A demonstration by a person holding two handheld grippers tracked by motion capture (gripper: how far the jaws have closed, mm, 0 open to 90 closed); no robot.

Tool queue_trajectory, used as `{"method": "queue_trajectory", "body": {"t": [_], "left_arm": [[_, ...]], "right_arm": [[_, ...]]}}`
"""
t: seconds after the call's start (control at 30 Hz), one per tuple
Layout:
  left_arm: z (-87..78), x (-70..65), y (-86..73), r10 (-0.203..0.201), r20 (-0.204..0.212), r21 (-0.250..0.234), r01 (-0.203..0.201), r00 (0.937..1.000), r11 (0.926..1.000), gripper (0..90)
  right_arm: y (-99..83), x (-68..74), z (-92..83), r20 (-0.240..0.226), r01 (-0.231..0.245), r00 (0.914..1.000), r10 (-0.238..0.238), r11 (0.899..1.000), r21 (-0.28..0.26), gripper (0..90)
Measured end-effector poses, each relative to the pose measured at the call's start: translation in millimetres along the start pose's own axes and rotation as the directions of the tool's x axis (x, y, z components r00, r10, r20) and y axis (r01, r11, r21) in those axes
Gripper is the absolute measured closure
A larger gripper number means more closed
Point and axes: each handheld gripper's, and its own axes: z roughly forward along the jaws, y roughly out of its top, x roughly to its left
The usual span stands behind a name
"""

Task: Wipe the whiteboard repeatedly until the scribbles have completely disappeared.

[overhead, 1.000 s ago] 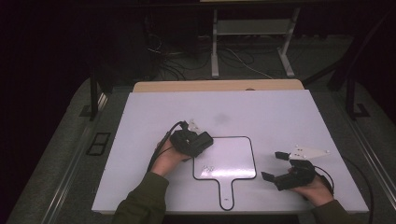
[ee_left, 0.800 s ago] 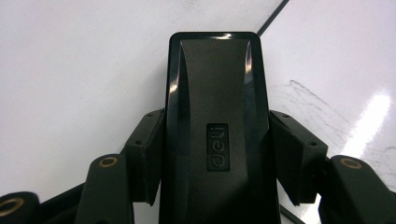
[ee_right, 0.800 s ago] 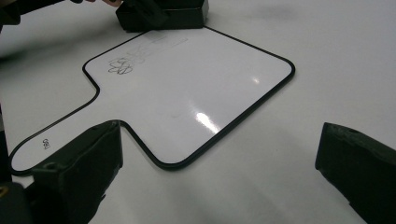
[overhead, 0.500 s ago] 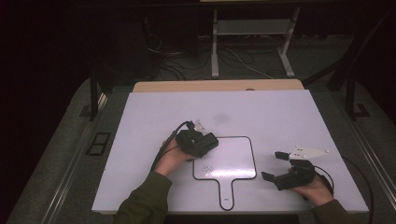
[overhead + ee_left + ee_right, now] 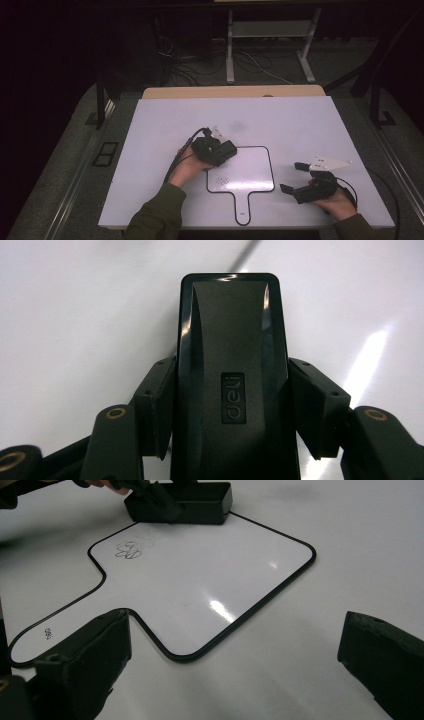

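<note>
We see the left gripper (image 5: 226, 150) clenched on a black whiteboard eraser (image 5: 232, 375), squeezed between its pads over the paddle-shaped whiteboard (image 5: 250, 170); right gripper (image 5: 296, 179) released, jaws wide, whiteboard just ahead; scribble (image 5: 129, 549) beside the eraser.

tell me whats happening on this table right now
A person is cleaning a small paddle-shaped whiteboard. The left gripper is shut on a black eraser at the board's upper left corner, with scribbles not yet wiped. The right gripper waits open beside the board, holding nothing.
</note>
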Motion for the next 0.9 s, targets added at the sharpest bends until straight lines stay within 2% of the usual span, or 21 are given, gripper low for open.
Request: {"method": "queue_trajectory", "body": {"t": [0.13,0.2,0.3,0.47,0.53,0.57,0.63,0.67,0.8,0.87,0.9], "left_arm": [[-1.2,-15.0,-2.0,0.017,0.032,-0.012,-0.016,0.9993,0.9998,39.7],[-2.2,-17.3,-3.7,0.023,0.036,-0.016,-0.022,0.9991,0.9996,39.7],[-3.1,-8.3,-5.4,0.012,0.01,-0.016,-0.012,0.9999,0.9998,39.7],[-7.7,15.0,-13.0,-0.046,-0.058,-0.013,0.046,0.9972,0.9989,39.7],[-10.3,21.4,-16.1,-0.062,-0.069,-0.005,0.062,0.9956,0.9981,39.7],[-10.8,23.5,-17.1,-0.056,-0.066,-0.006,0.056,0.9962,0.9984,39.7],[-11.4,20.2,-17.4,-0.061,-0.071,-0.001,0.061,0.9956,0.9981,39.7],[-11.5,18.8,-16.9,-0.045,-0.07,0.002,0.046,0.9965,0.999,39.7],[-13.1,9.1,-18.5,-0.043,-0.045,0.005,0.044,0.9981,0.999,39.7],[-14.1,4.2,-19.3,-0.027,-0.033,0.006,0.027,0.9991,0.9996,39.7],[-14.4,1.2,-19.5,-0.035,-0.022,0.006,0.035,0.9992,0.9994,39.7]], "right_arm": [[-0.1,-0.4,-0.1,-0.001,0.0,1.0,0.0,1.0,-0.001,0.0],[0.0,0.1,0.2,-0.001,0.001,1.0,-0.001,1.0,0.0,0.0],[0.0,0.4,-0.1,0.0,0.004,1.0,-0.004,1.0,0.0,0.0],[0.2,0.3,-0.7,0.0,0.001,1.0,-0.001,1.0,-0.003,0.0],[0.1,0.2,-0.5,0.001,0.002,1.0,-0.002,1.0,-0.001,0.0],[0.1,0.3,-0.5,0.0,0.002,1.0,-0.002,1.0,-0.001,0.0],[0.0,0.2,-0.5,0.0,0.003,1.0,-0.003,1.0,0.0,0.0],[0.0,0.2,-0.4,0.0,0.003,1.0,-0.003,1.0,0.0,0.0],[0.1,0.0,-0.4,0.0,0.002,1.0,-0.002,1.0,-0.001,0.0],[0.1,0.0,-0.5,0.001,0.002,1.0,-0.002,1.0,-0.002,0.0],[0.1,-0.1,-0.4,0.001,0.002,1.0,-0.002,1.0,-0.002,0.0]]}}
